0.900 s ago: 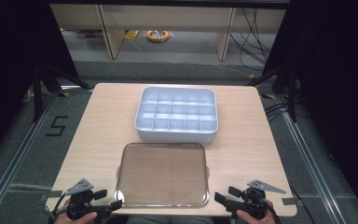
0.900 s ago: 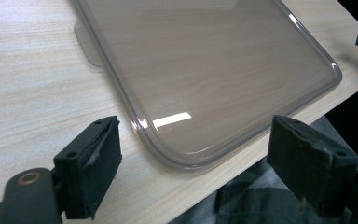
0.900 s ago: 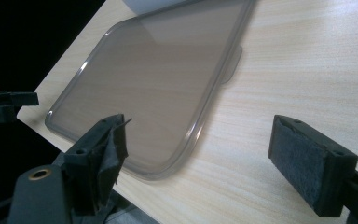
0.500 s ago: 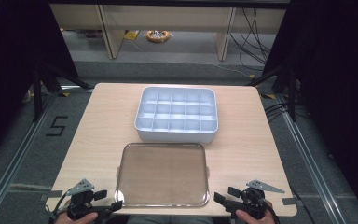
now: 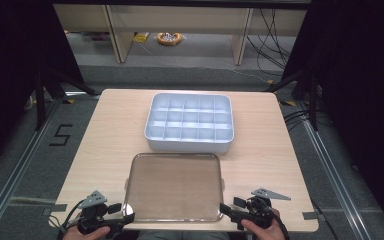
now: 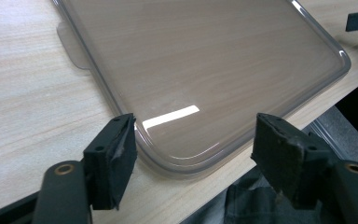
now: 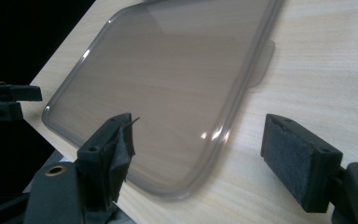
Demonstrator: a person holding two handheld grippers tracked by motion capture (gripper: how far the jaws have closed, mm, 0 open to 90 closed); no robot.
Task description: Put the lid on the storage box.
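Light wood table (image 5: 105, 150) sat in a dim room with cables on the floor behind it. On it the clear lid (image 5: 174, 186) lay flat at the near edge, just in front of the white divided box (image 5: 189, 122), probably set there so both near corners were easy to reach. Left gripper (image 5: 121, 218) stood at the lid's near left corner, right gripper (image 5: 228, 212) at the near right one. Both had jaws spread wide around their corner and gripped nothing, so my guess is a two-handed lift onto the box was coming.
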